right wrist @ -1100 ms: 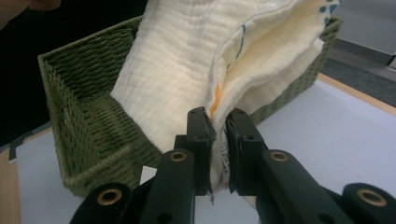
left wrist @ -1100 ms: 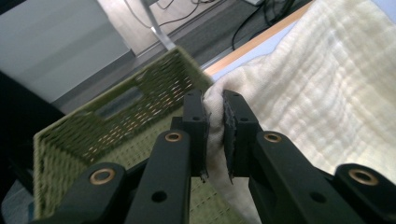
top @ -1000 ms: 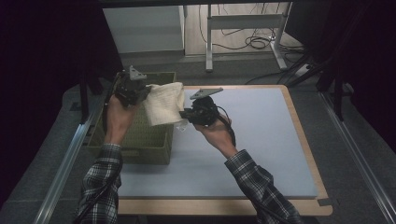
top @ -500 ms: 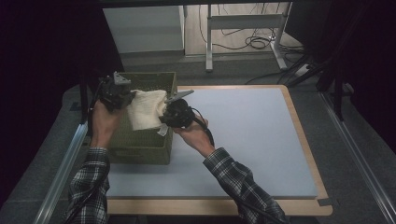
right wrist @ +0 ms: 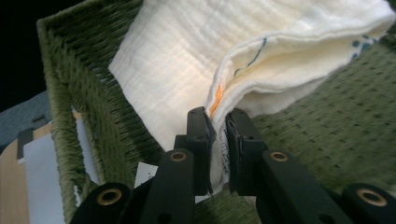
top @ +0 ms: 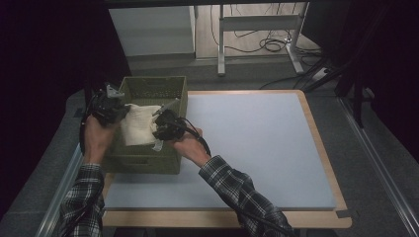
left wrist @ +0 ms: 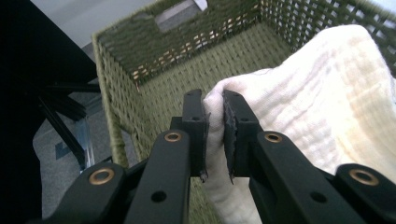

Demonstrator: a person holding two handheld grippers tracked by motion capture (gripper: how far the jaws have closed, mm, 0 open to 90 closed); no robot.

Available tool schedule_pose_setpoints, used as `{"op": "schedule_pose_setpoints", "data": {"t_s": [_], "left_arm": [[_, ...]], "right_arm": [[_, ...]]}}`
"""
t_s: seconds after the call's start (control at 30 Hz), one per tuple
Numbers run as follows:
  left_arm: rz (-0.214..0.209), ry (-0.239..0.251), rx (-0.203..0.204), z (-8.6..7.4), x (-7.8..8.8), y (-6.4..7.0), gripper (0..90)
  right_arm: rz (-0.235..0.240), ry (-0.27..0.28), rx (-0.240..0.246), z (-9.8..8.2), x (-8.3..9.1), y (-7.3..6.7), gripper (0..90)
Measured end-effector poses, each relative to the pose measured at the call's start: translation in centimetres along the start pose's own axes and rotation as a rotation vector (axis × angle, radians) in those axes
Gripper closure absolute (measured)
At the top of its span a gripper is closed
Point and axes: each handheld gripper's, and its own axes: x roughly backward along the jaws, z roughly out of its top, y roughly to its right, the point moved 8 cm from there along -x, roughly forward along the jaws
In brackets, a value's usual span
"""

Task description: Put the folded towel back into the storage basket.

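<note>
While both the left gripper [left wrist: 214,133] and right gripper [right wrist: 220,149] pinch the folded cream muslin cloth [top: 139,124] over the green woven basket [top: 148,160] at the table's left edge, lowering and releasing likely follows.

Cream cloth [top: 140,127] with perhaps blue-orange print; olive woven basket [top: 153,90].

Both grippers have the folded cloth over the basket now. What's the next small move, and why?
Probably lower it a little further, then open. The left gripper and right gripper each pinch an edge of the cream cloth, which hangs inside the green basket and seems not yet settled on its floor.
</note>
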Motion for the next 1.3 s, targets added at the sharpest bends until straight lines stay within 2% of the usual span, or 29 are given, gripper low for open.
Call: {"op": "schedule_pose_setpoints", "data": {"t_s": [0.07,0.27,0.5,0.57,0.73,0.97,1.03,1.1,1.17,1.3], "left_arm": [[-0.003,-0.011,-0.002,-0.4,-0.5,0.1,80.5],[-0.013,-0.035,-0.016,-1.1,-2.2,0.5,80.5],[-0.024,-0.056,-0.030,-1.2,-3.5,0.6,80.5],[-0.028,-0.063,-0.031,-1.4,-3.9,0.6,80.5],[-0.039,-0.084,-0.039,-1.9,-4.9,0.6,80.3],[-0.055,-0.109,-0.040,-2.5,-6.1,0.6,79.4],[-0.061,-0.128,-0.041,-2.7,-6.7,0.7,76.6],[-0.055,-0.144,-0.053,-2.8,-7.0,0.9,68.5],[-0.045,-0.143,-0.058,-2.6,-7.1,1.0,63.4],[-0.039,-0.118,-0.039,-2.1,-6.8,1.0,56.0]], "right_arm": [[0.003,-0.025,0.003,-0.2,-0.4,-0.2,80.4],[-0.009,-0.056,0.018,-0.2,-1.1,-0.1,80.1],[-0.060,-0.085,0.058,-0.1,-1.6,-0.1,79.8],[-0.069,-0.103,0.049,-0.1,-1.9,-0.2,79.8],[-0.088,-0.141,0.061,-0.1,-2.7,-0.4,79.9],[-0.110,-0.192,0.068,-0.3,-3.4,0.0,77.5],[-0.127,-0.201,0.078,-0.3,-3.5,0.2,70.1],[-0.159,-0.204,0.082,-0.3,-3.5,0.4,59.5],[-0.173,-0.189,0.081,-0.1,-3.3,0.6,57.7],[-0.188,-0.160,0.065,0.3,-2.5,1.4,54.9]]}}
